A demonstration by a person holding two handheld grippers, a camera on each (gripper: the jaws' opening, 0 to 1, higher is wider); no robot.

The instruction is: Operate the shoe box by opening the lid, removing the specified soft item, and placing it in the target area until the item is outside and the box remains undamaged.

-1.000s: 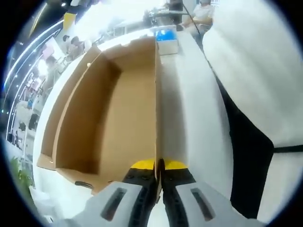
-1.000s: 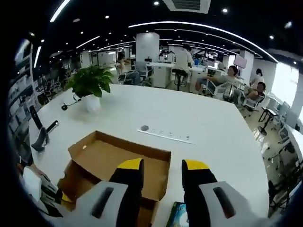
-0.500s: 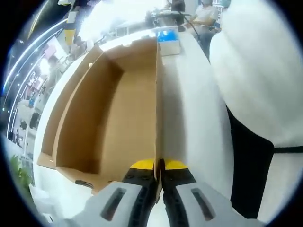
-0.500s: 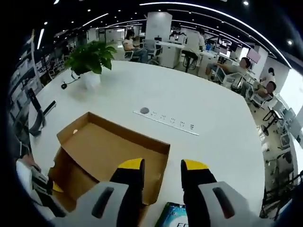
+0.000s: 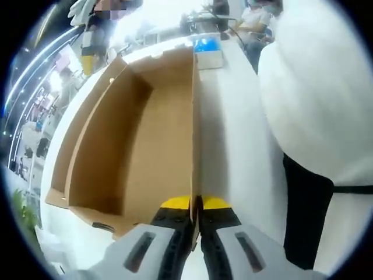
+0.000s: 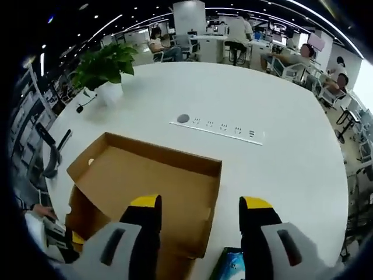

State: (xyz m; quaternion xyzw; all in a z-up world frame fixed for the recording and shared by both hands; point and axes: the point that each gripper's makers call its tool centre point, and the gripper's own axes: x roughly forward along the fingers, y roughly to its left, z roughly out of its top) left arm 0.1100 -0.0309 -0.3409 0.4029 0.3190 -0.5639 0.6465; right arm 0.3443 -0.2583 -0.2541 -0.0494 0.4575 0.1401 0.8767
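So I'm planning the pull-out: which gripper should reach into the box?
Probably the right gripper: its jaws are open above the open box. The left gripper is shut on a box wall, steadying it.

Left gripper [image 5: 195, 205]: your yellow-tipped jaws are pinched together on the thin cardboard wall [image 5: 192, 122] running straight ahead of them.
Right gripper [image 6: 200, 211]: your jaws stand wide apart, hovering, holding nothing.
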